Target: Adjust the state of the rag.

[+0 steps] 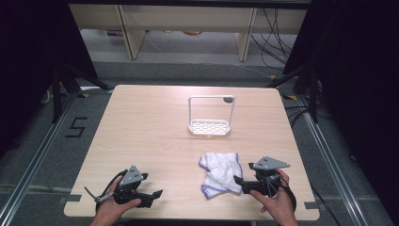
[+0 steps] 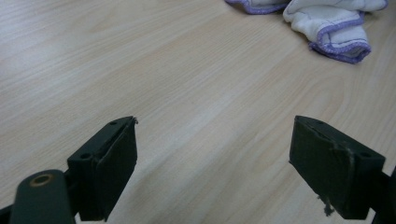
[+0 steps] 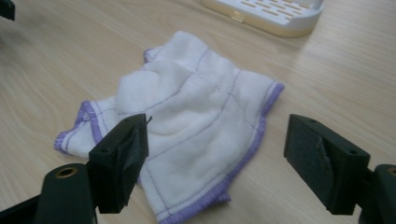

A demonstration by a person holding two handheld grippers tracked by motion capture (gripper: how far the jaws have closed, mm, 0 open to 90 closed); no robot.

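A crumpled white cloth (image 1: 219, 172) with purple edging lies on the wooden table (image 1: 141, 132), near the front and right of centre. My right gripper (image 1: 240, 182) sits just to its right, pointing at it, open, with the cloth (image 3: 196, 121) lying ahead of and below the spread jaws, untouched. My left gripper (image 1: 154, 197) rests near the front left edge, open over bare wood, well left of the cloth (image 2: 327, 23). Each gripper is held by a hand.
A white rack (image 1: 210, 115) with a slotted tray and an upright frame stands behind the cloth at mid-table; its tray edge (image 3: 266, 11) shows in the right gripper view. Dark stands and cables flank the table. Shelving legs stand beyond the far edge.
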